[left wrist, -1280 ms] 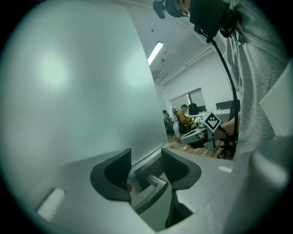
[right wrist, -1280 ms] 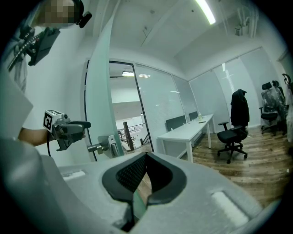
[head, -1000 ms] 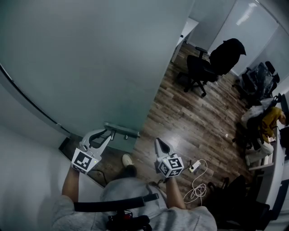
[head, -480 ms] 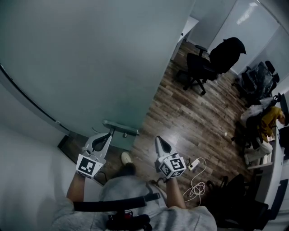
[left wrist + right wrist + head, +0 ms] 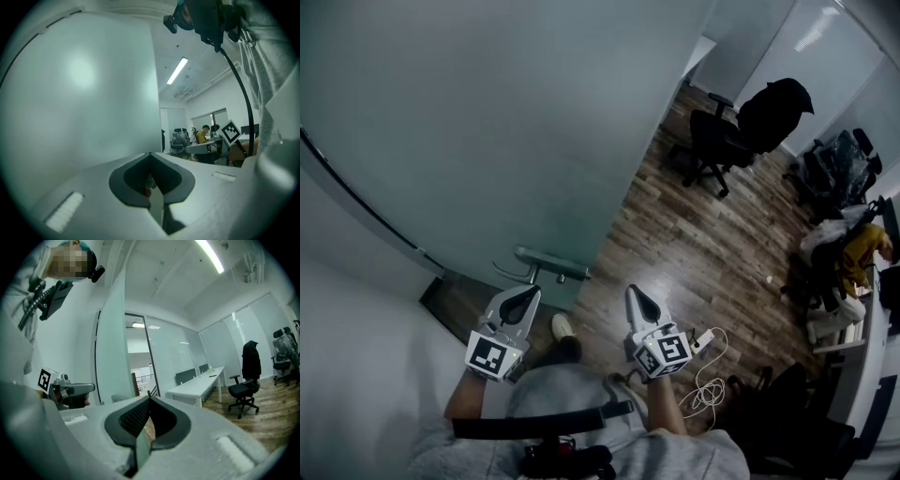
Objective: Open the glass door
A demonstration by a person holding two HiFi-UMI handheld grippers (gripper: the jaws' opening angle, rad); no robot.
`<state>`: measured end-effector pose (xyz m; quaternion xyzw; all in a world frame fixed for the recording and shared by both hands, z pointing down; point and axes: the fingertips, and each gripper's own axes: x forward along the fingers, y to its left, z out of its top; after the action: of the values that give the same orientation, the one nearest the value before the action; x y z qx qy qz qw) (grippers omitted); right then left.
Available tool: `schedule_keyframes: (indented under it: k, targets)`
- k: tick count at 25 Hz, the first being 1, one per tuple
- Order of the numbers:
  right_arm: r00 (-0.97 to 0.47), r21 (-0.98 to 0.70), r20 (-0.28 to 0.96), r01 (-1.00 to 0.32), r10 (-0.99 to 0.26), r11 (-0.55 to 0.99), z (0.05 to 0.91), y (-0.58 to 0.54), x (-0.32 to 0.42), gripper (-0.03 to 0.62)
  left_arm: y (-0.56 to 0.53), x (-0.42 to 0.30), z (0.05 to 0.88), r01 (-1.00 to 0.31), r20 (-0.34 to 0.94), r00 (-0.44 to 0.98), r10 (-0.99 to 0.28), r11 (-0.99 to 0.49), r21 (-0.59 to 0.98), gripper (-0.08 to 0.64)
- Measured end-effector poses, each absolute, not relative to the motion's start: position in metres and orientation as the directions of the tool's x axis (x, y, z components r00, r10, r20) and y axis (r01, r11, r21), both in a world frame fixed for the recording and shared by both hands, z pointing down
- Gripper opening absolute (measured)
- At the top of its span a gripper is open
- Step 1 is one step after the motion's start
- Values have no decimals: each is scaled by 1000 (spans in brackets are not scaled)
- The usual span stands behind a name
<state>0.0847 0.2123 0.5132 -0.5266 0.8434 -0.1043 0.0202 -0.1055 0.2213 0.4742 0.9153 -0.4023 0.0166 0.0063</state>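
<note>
Head view: one frosted glass door (image 5: 487, 122) across the whole upper left, from 9 to 12 o'clock. One metal handle (image 5: 551, 265) on its lower edge, just left of centre. Two tools low in the picture, both aimed toward 12 o'clock. Left tool (image 5: 528, 292) at 7 o'clock, tip just under the handle, jaws pressed together on nothing. Right tool (image 5: 635, 292) at 6 o'clock over the wooden floor (image 5: 675, 234) and well apart from the door, jaws likewise pressed together. One marker cube on each, two in all. One black office chair (image 5: 717, 141) with a dark jacket at 1 o'clock. More chairs near 3 o'clock, too crowded to count. One white power strip (image 5: 704, 346) with a looped cable at 5 o'clock. One shoe (image 5: 563, 330) between the tools.

Left gripper view: both jaws meeting tip to tip at centre, empty. Door glass from 8 to 12 o'clock – plain and frosted. One seated person in yellow (image 5: 204, 135) at 3 o'clock, far off. One ceiling light strip (image 5: 177, 70) at 1 o'clock.

Right gripper view: jaws closed with nothing pinched. Door edge upright at 10 o'clock, the handle at 9 o'clock beside the left tool's marker. One long white surface (image 5: 197, 386) and one chair at 3 to 4 o'clock.
</note>
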Motion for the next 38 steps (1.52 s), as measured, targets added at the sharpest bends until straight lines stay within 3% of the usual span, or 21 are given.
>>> schedule_keyframes:
  k: [38]
  targets:
    - [-465,-200,75,-874,-882,443,502,224,77,2,228,-107,466,-755,39,655,-754,-655,20,3]
